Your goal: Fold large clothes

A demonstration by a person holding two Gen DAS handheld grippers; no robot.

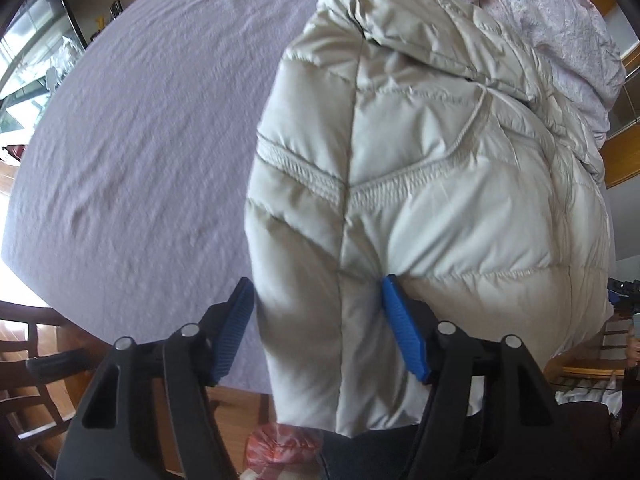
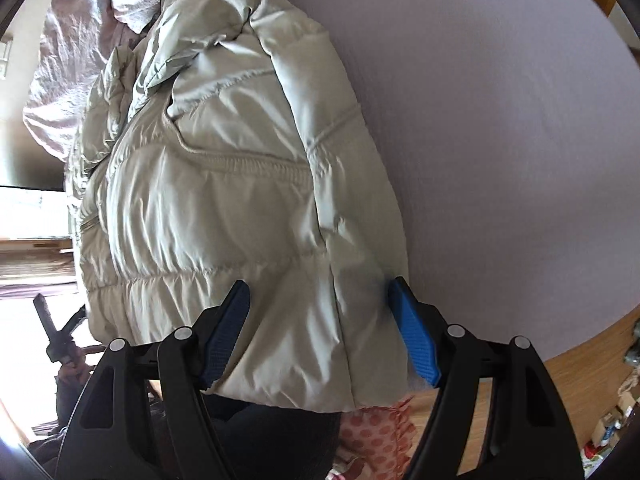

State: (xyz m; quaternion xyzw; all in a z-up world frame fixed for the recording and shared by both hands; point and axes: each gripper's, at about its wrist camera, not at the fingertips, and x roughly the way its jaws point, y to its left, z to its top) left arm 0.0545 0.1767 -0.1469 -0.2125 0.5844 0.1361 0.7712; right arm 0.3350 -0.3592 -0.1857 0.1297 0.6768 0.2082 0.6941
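Blue-padded fingers (image 1: 404,336) fill the bottom of our left wrist view, and we see them spread wide on either side of the hem of a pale puffer jacket (image 1: 420,184). Our left gripper (image 1: 318,300) has the jacket's lower edge bulging between its fingers; the right pad touches the fabric, but whether it is truly pinched we cannot tell.

Over on the right wrist view our right gripper (image 2: 320,300) looks much the same: fingers (image 2: 416,340) apart, the jacket (image 2: 224,208) hem sitting between them, the left pad lying against the cloth. Again we cannot say whether there is any real grip.

We find the jacket lying on a lilac sheet (image 1: 140,128) spread over the bed, bunched lengthwise, its collar end toward a crumpled pink quilt (image 1: 560,32) at the far side. The near hem hangs past the bed edge, and its lowest part is cut off behind our gripper frames.

Below the hem something red-spotted (image 2: 372,436) peeks out, too hidden to name. Wooden floor (image 2: 500,380) shows at right.
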